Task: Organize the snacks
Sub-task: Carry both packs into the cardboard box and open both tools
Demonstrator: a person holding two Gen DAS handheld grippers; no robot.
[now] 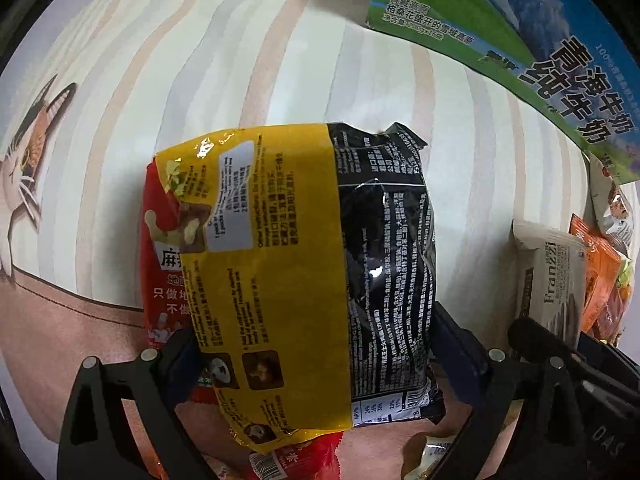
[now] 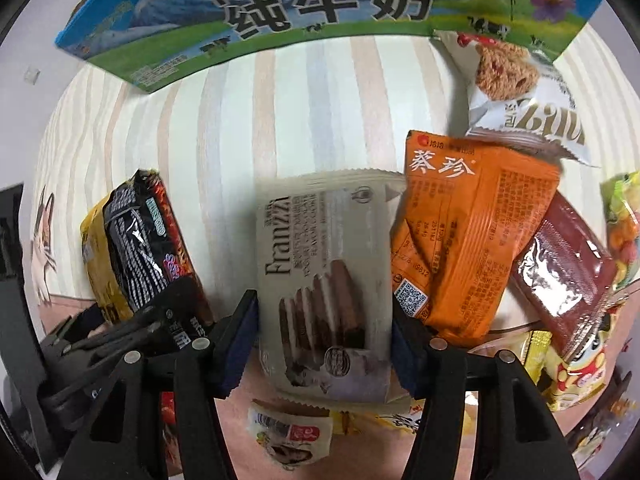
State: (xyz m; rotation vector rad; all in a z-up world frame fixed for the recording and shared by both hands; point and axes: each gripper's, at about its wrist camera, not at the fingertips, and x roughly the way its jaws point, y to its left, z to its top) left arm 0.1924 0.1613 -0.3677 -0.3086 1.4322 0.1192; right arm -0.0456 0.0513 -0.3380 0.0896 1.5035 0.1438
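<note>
My left gripper (image 1: 316,356) is shut on a yellow-and-black noodle packet (image 1: 312,272), held above the striped tablecloth (image 1: 200,72); a red packet (image 1: 164,280) lies under it. The same noodle packet shows at the left of the right wrist view (image 2: 132,248). My right gripper (image 2: 324,344) is shut on a beige Franzzi wafer pack (image 2: 332,276), also seen in the left wrist view (image 1: 552,280). An orange packet (image 2: 464,232) touches its right side.
A blue-green milk carton box (image 2: 280,16) stands at the back, also in the left wrist view (image 1: 520,40). A white cereal-bar pack (image 2: 520,92), a dark red pack (image 2: 568,268), and yellow packets (image 2: 560,372) crowd the right. Small packs (image 2: 288,428) lie below.
</note>
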